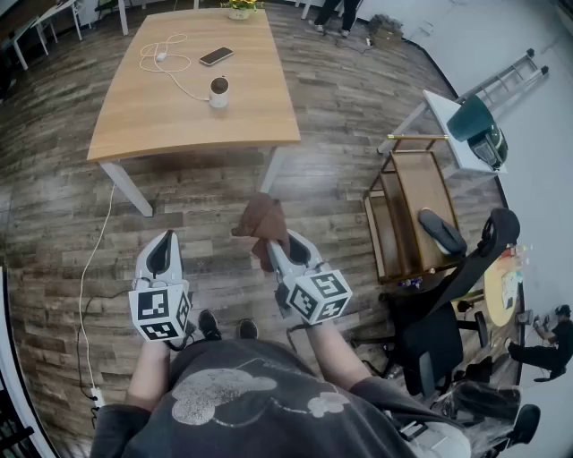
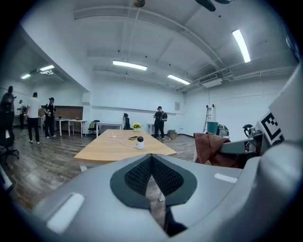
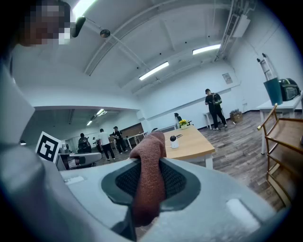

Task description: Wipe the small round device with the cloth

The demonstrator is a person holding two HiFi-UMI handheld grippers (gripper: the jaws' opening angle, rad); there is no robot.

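Observation:
The small round device (image 1: 218, 90), white with a dark face, stands on the wooden table (image 1: 242, 112) far ahead; it also shows as the device (image 2: 140, 142) and the device (image 3: 173, 141). A brown cloth (image 1: 261, 222) hangs from my right gripper (image 1: 273, 246), which is shut on it; the cloth (image 3: 149, 179) fills the gap between its jaws. My left gripper (image 1: 163, 253) is shut with nothing in it, jaws touching (image 2: 151, 172). Both grippers are held over the floor, well short of the table.
A white cable (image 1: 166, 64) and a phone (image 1: 216, 56) lie on the table, a yellow plant (image 1: 240, 5) at its far end. A wooden cart (image 1: 407, 210) and black chair (image 1: 457, 295) stand to the right. People stand in the background.

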